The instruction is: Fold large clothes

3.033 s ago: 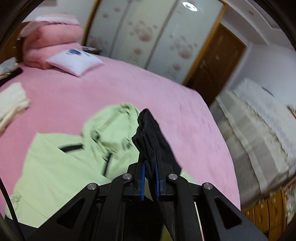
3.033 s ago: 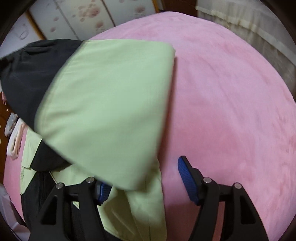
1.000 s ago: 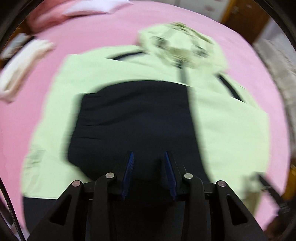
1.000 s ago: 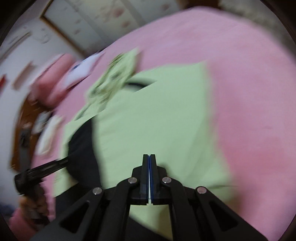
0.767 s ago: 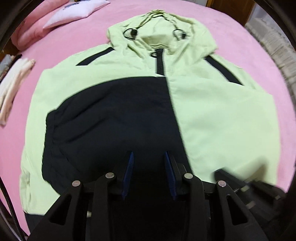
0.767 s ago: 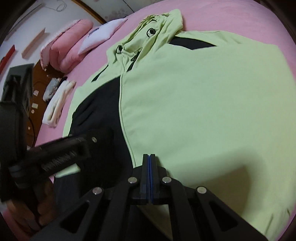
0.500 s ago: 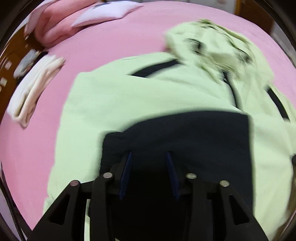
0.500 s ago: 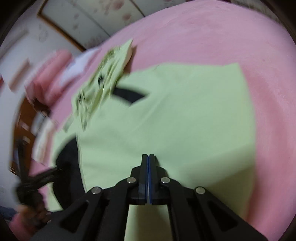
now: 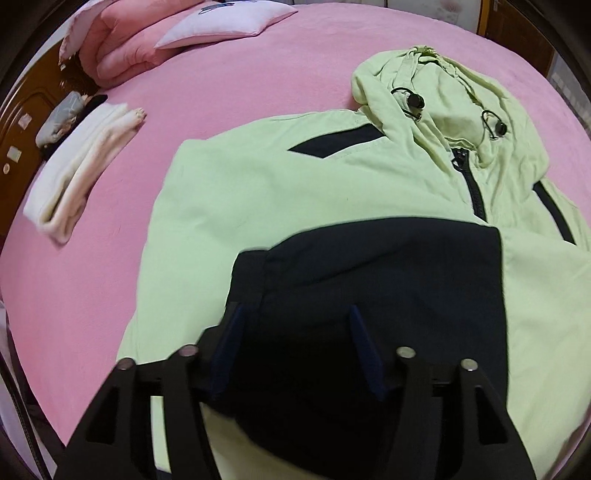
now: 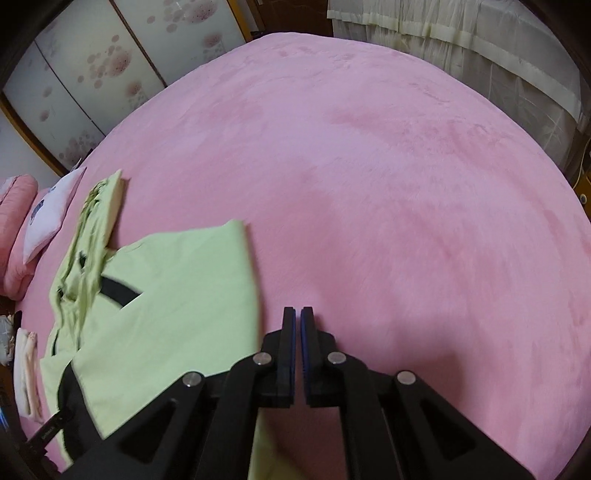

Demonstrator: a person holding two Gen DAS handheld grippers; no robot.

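So the lime green hooded jacket (image 9: 280, 192) is lying flat on the pink bedspread (image 9: 229, 70), front up, hood (image 9: 443, 85) toward the pillows, with a black sleeve (image 9: 369, 280) folded across its chest. Left gripper (image 9: 295, 325) hangs right over that black part with its jaws spread wide and nothing between them. Right gripper (image 10: 298, 321) is off the jacket's side edge, over bare pink cover, blue pads nearly pressed together with only a thin slit, gripping nothing. Around the jacket: a folded cream towel (image 9: 77, 162) lies well off to one side, a white pillow (image 9: 221, 22) and a rolled pink quilt (image 9: 110, 44) at the head, flowered sliding wardrobe doors (image 10: 92, 62) behind, and cream curtains (image 10: 461, 40) past the far bed edge.
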